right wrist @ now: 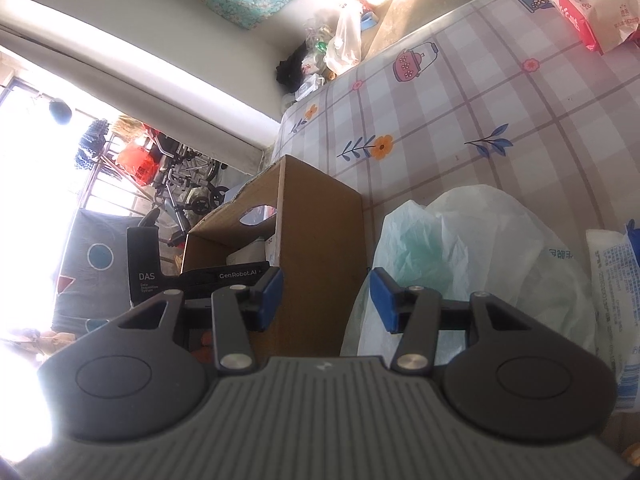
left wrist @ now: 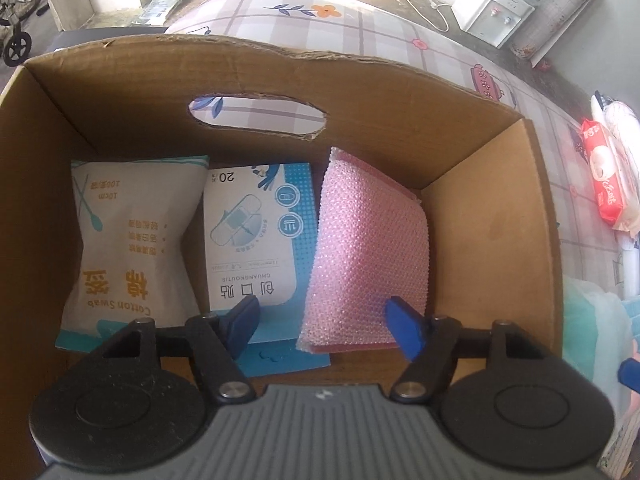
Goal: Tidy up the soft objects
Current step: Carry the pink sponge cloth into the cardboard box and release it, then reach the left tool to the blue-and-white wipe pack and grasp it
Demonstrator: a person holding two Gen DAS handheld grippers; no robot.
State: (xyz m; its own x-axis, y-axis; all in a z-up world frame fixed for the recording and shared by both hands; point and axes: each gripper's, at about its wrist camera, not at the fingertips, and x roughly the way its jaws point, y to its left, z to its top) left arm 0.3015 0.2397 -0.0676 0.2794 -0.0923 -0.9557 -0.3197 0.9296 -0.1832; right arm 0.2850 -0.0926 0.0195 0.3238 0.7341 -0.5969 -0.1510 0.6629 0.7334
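- The cardboard box [left wrist: 492,216] stands on the bed [right wrist: 460,120], and 3 items lie side by side on its floor: a cotton swab pack [left wrist: 128,248] at the left, a plaster box [left wrist: 260,236] in the middle, a pink mesh sponge [left wrist: 368,252] at the right.
- The left gripper [left wrist: 324,322] points down into the box with its fingers [left wrist: 404,332] apart and nothing between them; the sponge's near edge lies below the gap, and whether they touch it I cannot tell.
- The right gripper [right wrist: 326,300] hangs outside the box, fingers apart and empty, beside a crumpled plastic bag [right wrist: 460,248].
- The bag looks very light, limp and slippery; a pinch on a bunched fold should hold better than on a flat sheet.
- The sponge should compress and spring back; grip it across its thickness near an edge.
- A pack of wipes [right wrist: 580,4] lies well apart on the bed; it is likely heavier and soft, so clamp it across the narrow middle.
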